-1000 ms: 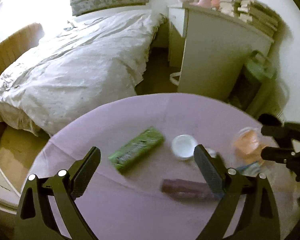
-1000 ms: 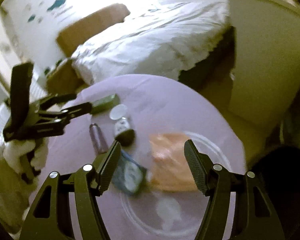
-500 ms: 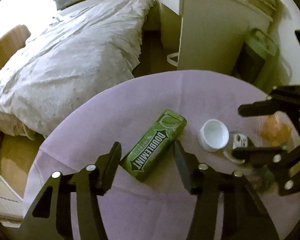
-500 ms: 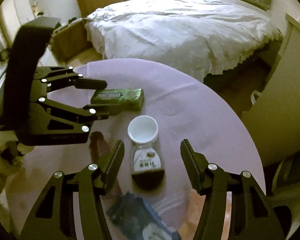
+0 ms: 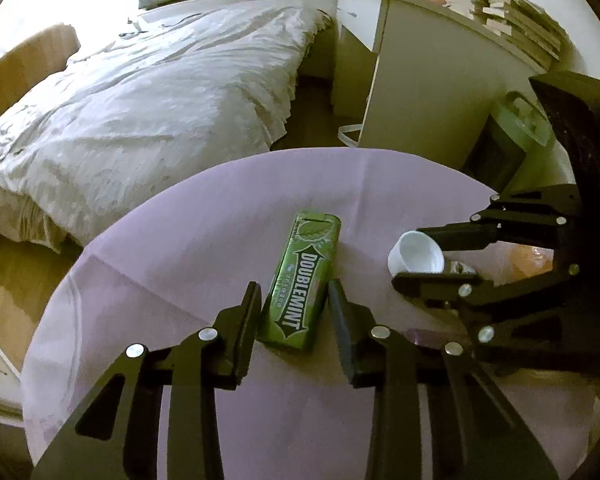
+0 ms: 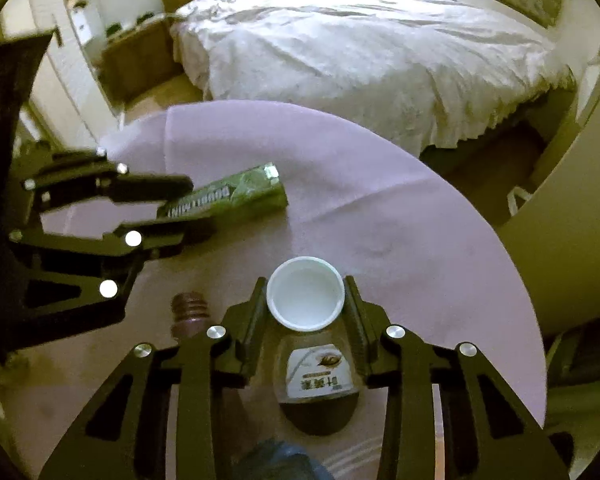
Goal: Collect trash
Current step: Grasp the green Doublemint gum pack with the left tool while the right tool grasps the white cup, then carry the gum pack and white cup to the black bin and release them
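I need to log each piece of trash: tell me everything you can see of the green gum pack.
The gum pack is a long, flat, glossy green box printed DOUBLEMINT in white on a dark banner, with a leaf at its far end. It lies flat on the purple tablecloth, closed and undented. The left gripper straddles its near end, its fingers having just been closing against the long sides.

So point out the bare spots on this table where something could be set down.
The far half of the table, between the gum pack and the edge facing the bed, is bare. So is the strip right of the bottle toward the cabinet side. It is crowded near both tools, around the bottle, brown tube and blue wrapper.
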`<state>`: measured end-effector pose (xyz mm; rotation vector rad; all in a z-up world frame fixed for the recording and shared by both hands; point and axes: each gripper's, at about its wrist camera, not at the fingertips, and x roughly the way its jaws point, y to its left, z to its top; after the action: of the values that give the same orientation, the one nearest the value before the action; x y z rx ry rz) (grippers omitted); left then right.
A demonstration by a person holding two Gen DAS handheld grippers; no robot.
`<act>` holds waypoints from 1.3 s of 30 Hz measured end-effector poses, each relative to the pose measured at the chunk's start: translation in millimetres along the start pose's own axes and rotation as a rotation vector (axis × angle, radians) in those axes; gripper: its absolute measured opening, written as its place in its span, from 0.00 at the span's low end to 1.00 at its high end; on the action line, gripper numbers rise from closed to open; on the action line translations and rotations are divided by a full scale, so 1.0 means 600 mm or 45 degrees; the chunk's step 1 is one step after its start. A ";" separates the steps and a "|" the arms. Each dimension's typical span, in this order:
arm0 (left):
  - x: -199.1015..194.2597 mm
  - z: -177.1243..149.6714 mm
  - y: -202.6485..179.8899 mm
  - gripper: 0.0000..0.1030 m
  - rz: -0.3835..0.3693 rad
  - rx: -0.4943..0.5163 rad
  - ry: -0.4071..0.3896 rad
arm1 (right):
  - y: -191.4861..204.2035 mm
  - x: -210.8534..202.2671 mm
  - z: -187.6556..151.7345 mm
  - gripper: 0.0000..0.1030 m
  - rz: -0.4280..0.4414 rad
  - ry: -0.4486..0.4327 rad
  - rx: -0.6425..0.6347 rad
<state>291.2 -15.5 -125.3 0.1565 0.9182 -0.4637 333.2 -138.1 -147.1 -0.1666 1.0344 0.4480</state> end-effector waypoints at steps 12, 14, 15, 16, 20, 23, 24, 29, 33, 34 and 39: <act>-0.084 -0.022 -0.022 0.07 -0.080 -0.132 -0.111 | -0.053 -0.157 -0.105 0.36 0.228 -0.250 0.313; -0.101 -0.026 -0.034 0.07 -0.105 -0.142 -0.135 | -0.062 -0.187 -0.134 0.36 0.239 -0.286 0.358; -0.107 -0.028 -0.039 0.07 -0.108 -0.140 -0.143 | -0.068 -0.202 -0.152 0.36 0.241 -0.305 0.383; -0.112 -0.029 -0.046 0.07 -0.112 -0.133 -0.150 | -0.074 -0.212 -0.165 0.36 0.240 -0.316 0.402; -0.110 -0.029 -0.057 0.07 -0.050 -0.114 -0.155 | -0.098 -0.255 -0.226 0.36 0.229 -0.349 0.484; -0.090 -0.021 -0.037 0.11 0.001 -0.170 -0.117 | -0.106 -0.277 -0.265 0.36 0.223 -0.357 0.520; -0.074 -0.016 -0.027 0.14 0.023 -0.190 -0.080 | -0.106 -0.281 -0.275 0.36 0.223 -0.357 0.528; -0.018 -0.006 -0.024 0.61 0.109 -0.156 0.020 | -0.106 -0.292 -0.319 0.36 0.218 -0.345 0.562; 0.005 -0.005 -0.023 0.51 0.064 -0.158 0.037 | -0.102 -0.285 -0.332 0.36 0.226 -0.320 0.575; 0.008 -0.006 -0.021 0.30 0.054 -0.176 0.049 | -0.099 -0.283 -0.336 0.36 0.231 -0.314 0.574; -0.010 -0.016 -0.022 0.20 0.029 -0.253 0.002 | -0.099 -0.277 -0.332 0.36 0.233 -0.322 0.568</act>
<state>275.0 -22.0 -125.7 -0.0137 0.9576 -0.3491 130.0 -305.9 -110.2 0.3770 0.8791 0.3817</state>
